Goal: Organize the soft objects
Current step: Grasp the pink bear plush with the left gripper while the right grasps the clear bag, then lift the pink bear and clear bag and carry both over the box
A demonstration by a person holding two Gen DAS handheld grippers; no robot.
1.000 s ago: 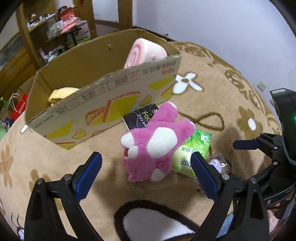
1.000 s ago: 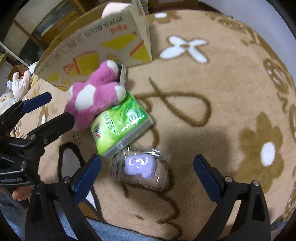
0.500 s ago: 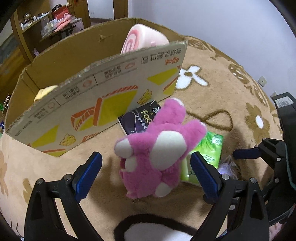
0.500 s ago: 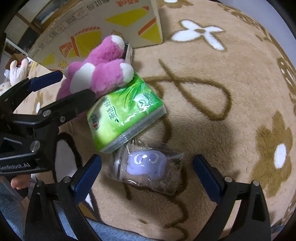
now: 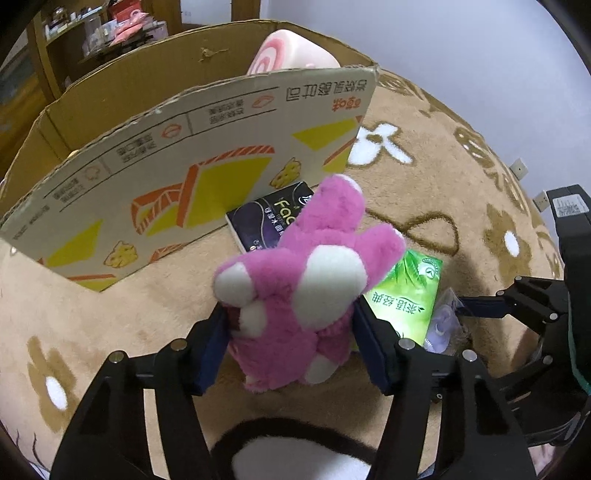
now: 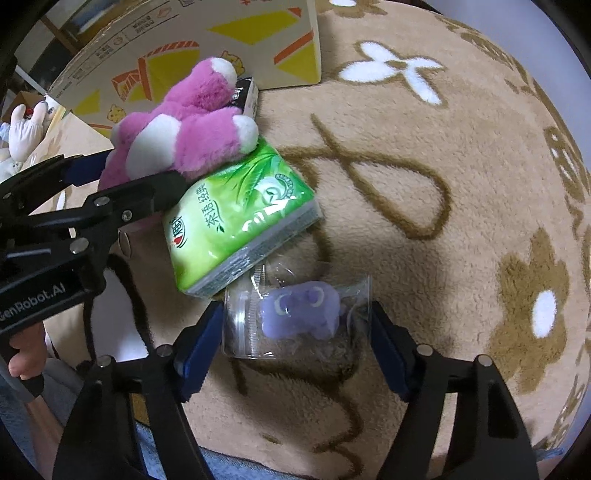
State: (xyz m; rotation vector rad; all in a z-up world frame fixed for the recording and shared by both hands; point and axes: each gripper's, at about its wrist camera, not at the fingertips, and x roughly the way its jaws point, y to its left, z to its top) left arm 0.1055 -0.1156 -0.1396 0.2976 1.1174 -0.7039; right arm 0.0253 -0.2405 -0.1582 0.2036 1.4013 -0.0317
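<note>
My left gripper [image 5: 290,339] is shut on a pink and white plush toy [image 5: 306,284], which also shows in the right wrist view [image 6: 184,129]. My right gripper [image 6: 295,339] has its blue pads against both sides of a clear bag holding a purple soft toy [image 6: 299,314], closed on it. A green tissue pack [image 6: 240,221] lies between the two, partly under the plush. A black tissue pack [image 5: 269,218] lies against the cardboard box [image 5: 177,155]. A pink swirl cushion [image 5: 288,59] sits inside the box.
The floor is a tan carpet [image 6: 424,184] with white flowers. A white stuffed toy [image 6: 22,133] lies at the far left. Shelves [image 5: 92,29] stand behind the box. A wall socket [image 5: 519,168] is at the right.
Both grippers have closed: the left onto the pink plush, the right onto the bagged purple toy. Both moved forward toward their objects.
</note>
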